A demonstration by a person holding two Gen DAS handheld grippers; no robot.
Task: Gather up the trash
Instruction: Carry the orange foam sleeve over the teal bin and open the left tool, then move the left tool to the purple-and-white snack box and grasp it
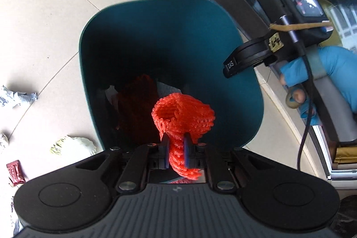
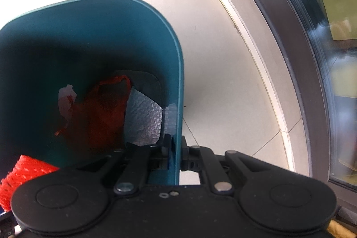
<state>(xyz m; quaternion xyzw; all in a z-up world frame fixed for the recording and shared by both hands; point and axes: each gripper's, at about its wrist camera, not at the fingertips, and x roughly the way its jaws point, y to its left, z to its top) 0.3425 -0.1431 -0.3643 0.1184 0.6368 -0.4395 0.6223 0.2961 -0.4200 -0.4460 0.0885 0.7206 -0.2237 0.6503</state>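
Note:
My left gripper (image 1: 176, 148) is shut on an orange foam net sleeve (image 1: 183, 115) and holds it over the open mouth of a teal bin (image 1: 245, 90). Inside the bin lie a darker red net (image 1: 136, 108), a silver wrapper and white paper. My right gripper (image 2: 176, 148) is shut on the bin's right wall (image 2: 176, 86), one finger inside and one outside. In the right wrist view the orange sleeve (image 2: 26, 168) shows at the lower left, and the red net (image 2: 102, 113) and silver wrapper (image 2: 145, 117) lie at the bin's bottom.
On the tiled floor left of the bin lie a crumpled grey paper (image 1: 17, 97), a pale green-white crumpled wrapper (image 1: 73, 145) and a dark red packet (image 1: 14, 172). A glass door with a dark frame (image 2: 296, 73) runs along the right.

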